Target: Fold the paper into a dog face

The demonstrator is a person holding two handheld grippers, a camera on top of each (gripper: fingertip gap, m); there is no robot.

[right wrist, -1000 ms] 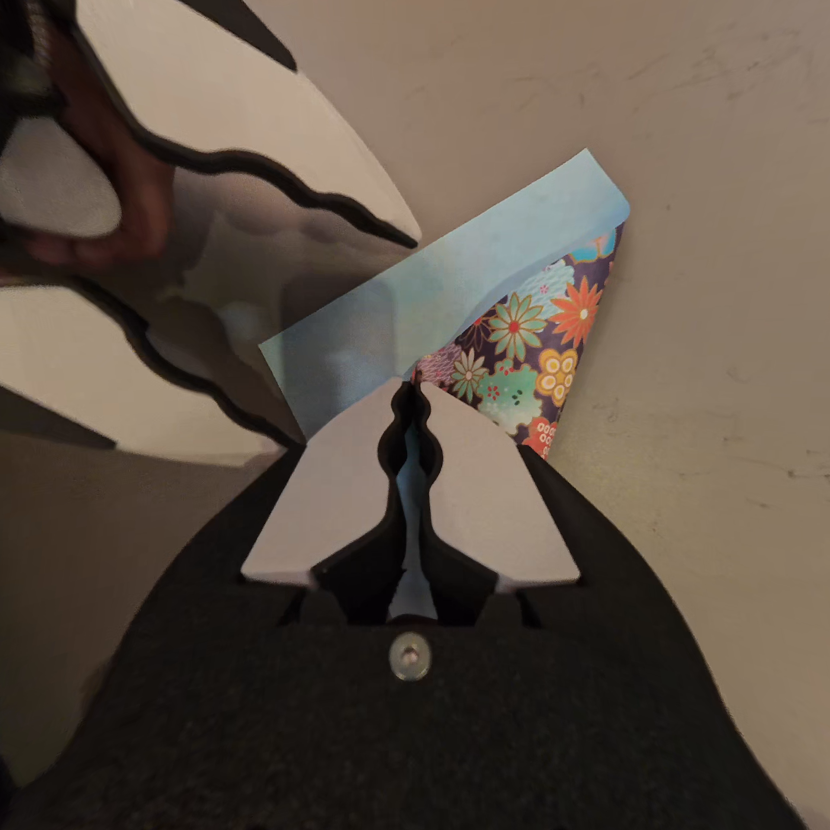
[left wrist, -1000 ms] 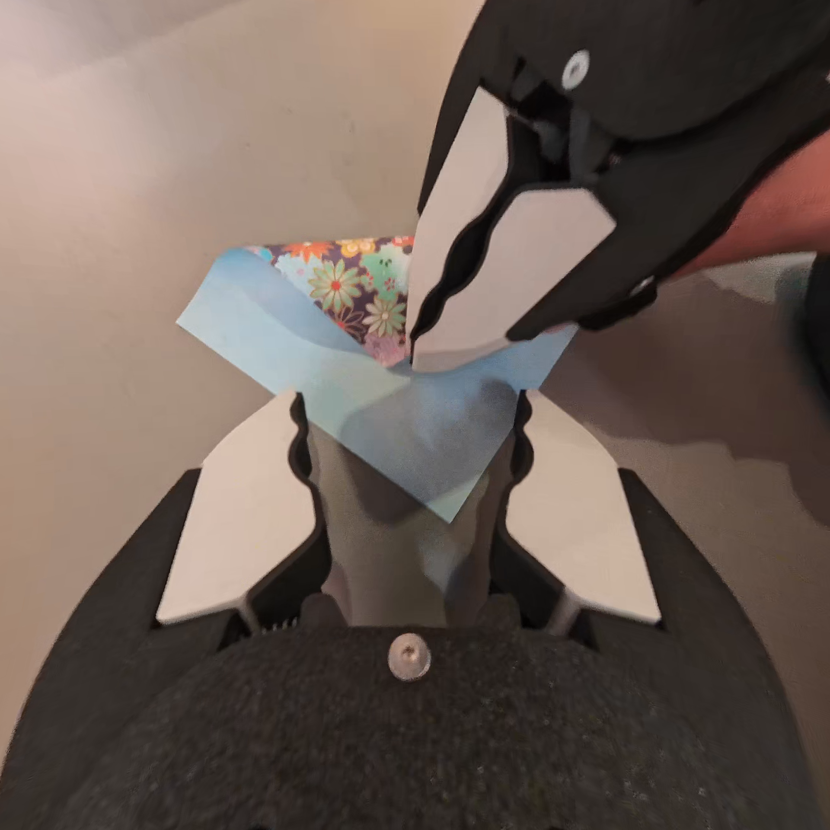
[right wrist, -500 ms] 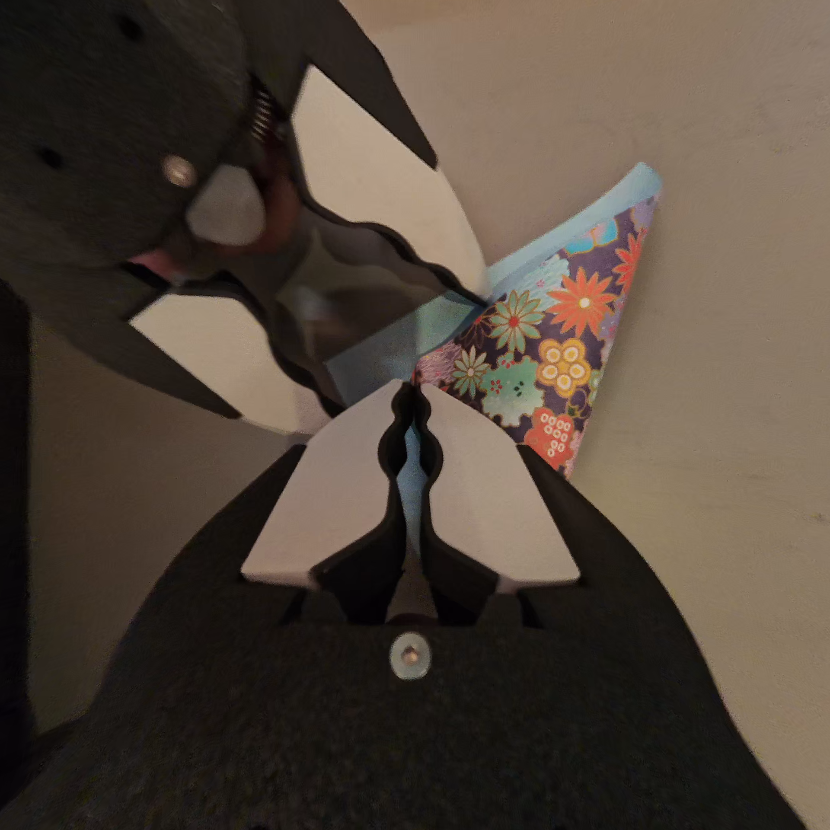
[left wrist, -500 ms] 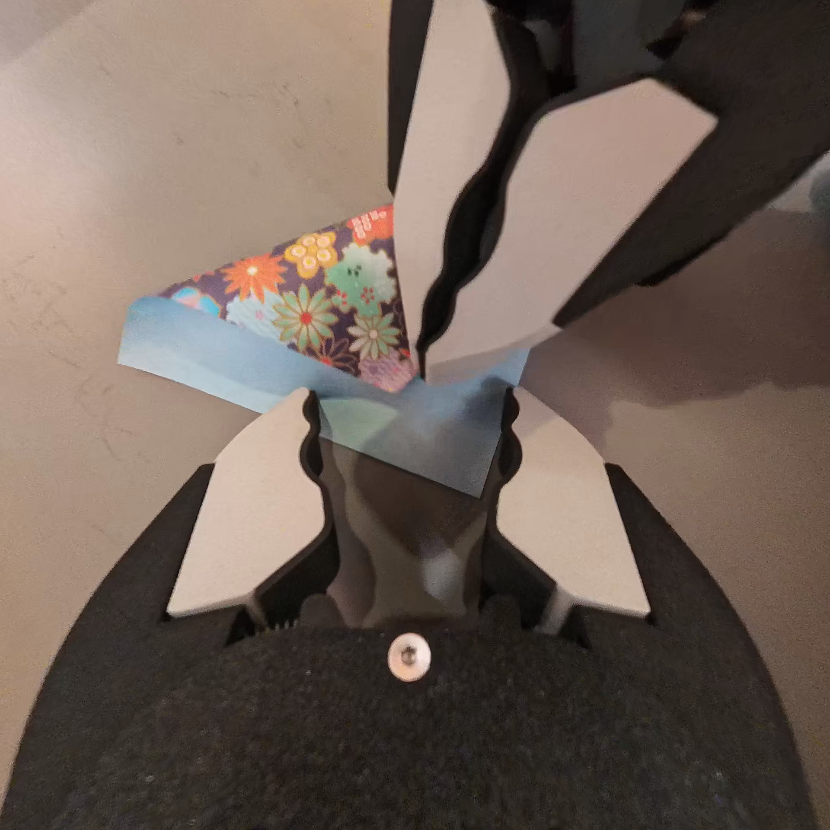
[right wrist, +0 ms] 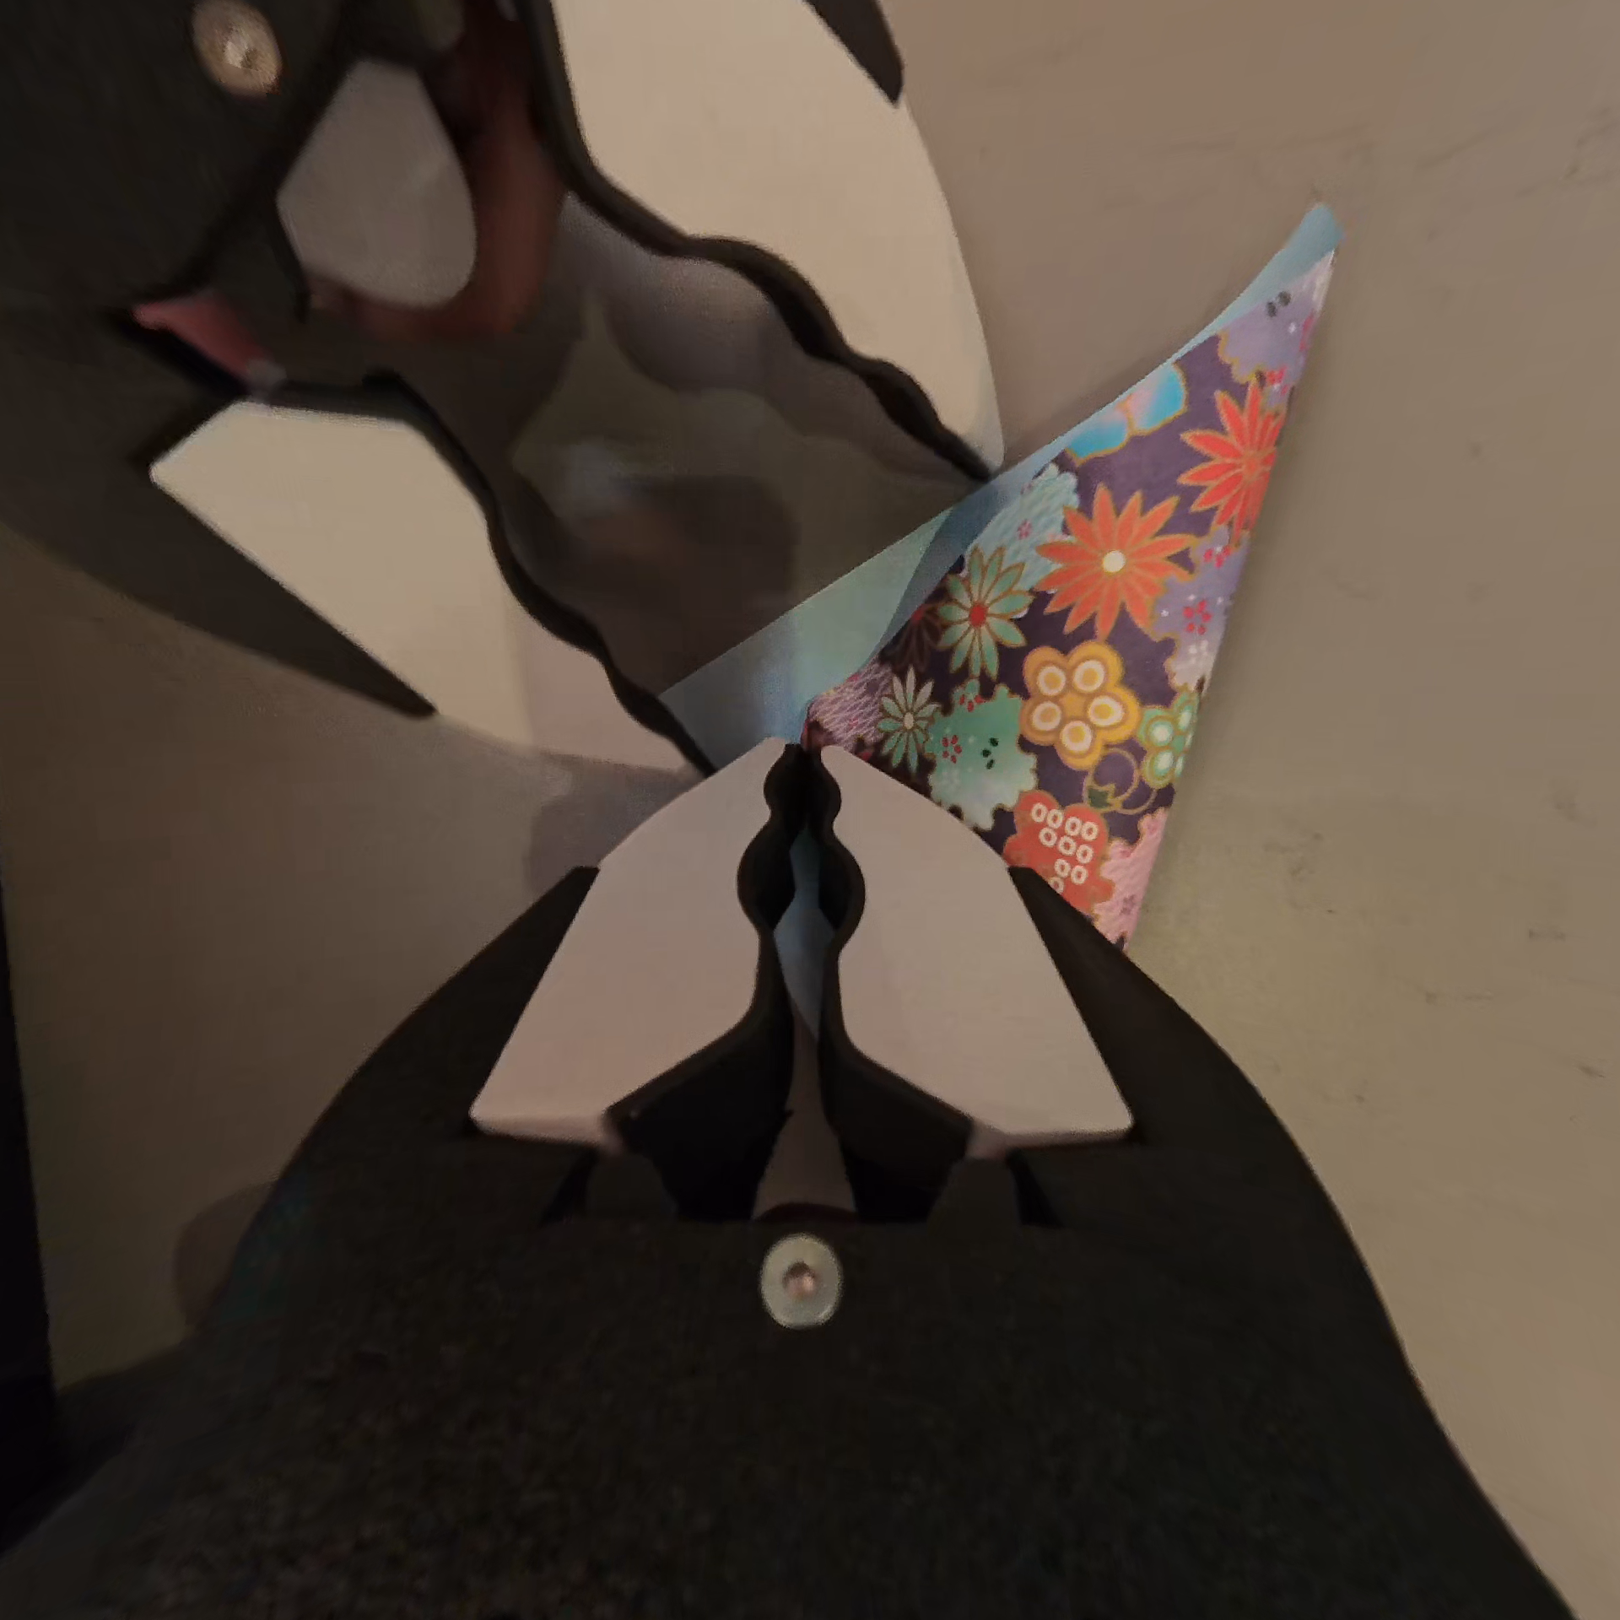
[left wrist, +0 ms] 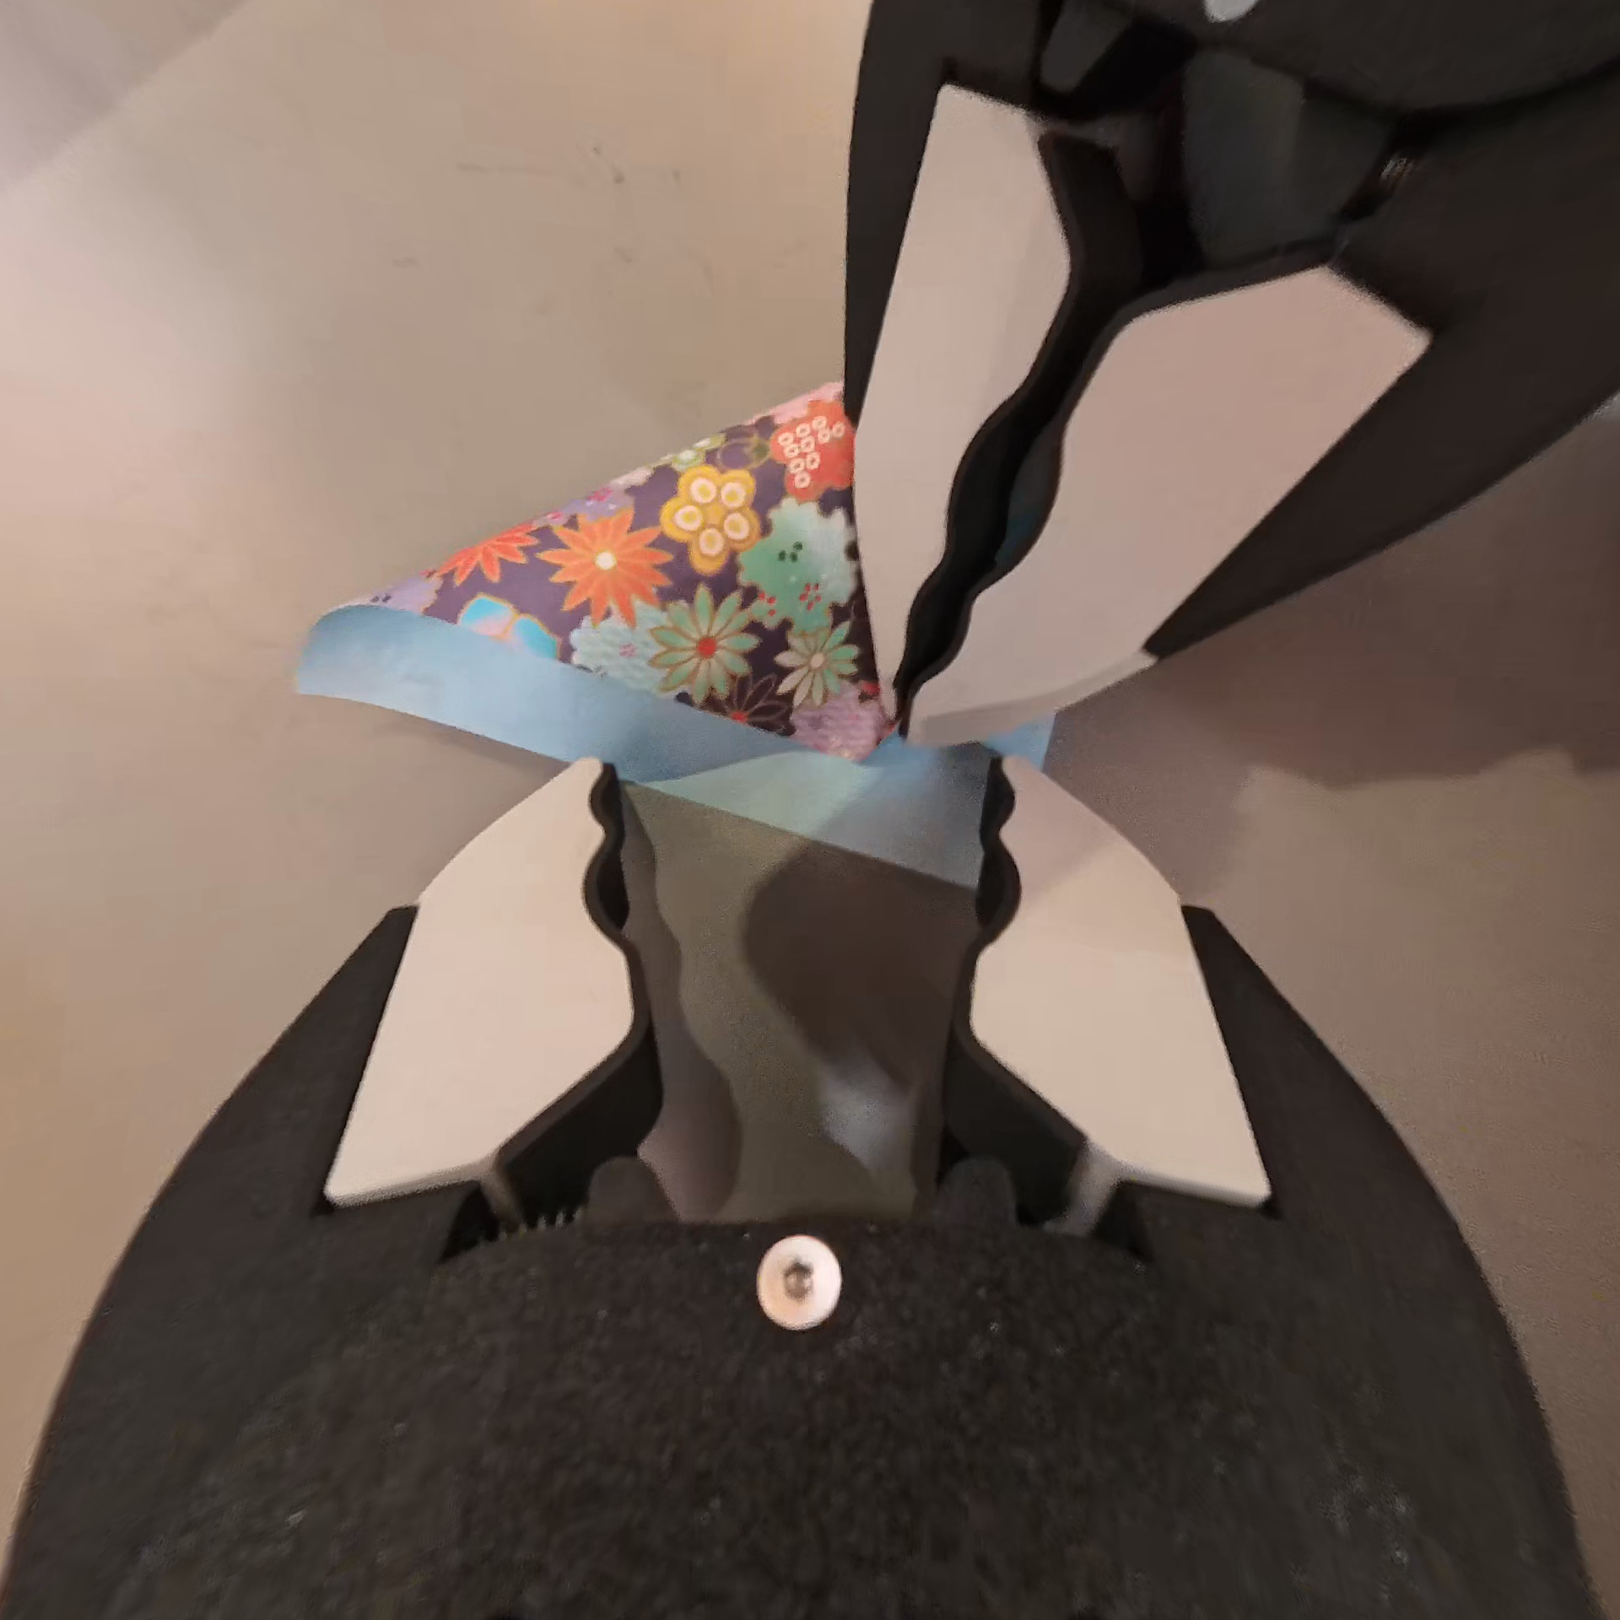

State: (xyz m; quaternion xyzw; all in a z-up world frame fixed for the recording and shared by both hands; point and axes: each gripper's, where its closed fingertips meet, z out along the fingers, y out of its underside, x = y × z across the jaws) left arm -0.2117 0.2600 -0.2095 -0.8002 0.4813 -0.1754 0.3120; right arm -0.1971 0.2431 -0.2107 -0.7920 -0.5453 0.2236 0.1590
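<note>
The right claw (right wrist: 802, 754) is clenched on the paper (right wrist: 1087, 649), pinching it at its near corner, and lifts a curled flap so the flowered side shows above the pale blue side. The left claw (left wrist: 802, 771) is released, its fingers spread to either side of the paper's blue near edge. The paper sits on the beige tabletop (left wrist: 351, 351).

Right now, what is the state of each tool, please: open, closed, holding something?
Left tool: open, holding nothing; the paper lies just past its tips.
Right tool: closed on the paper.
</note>
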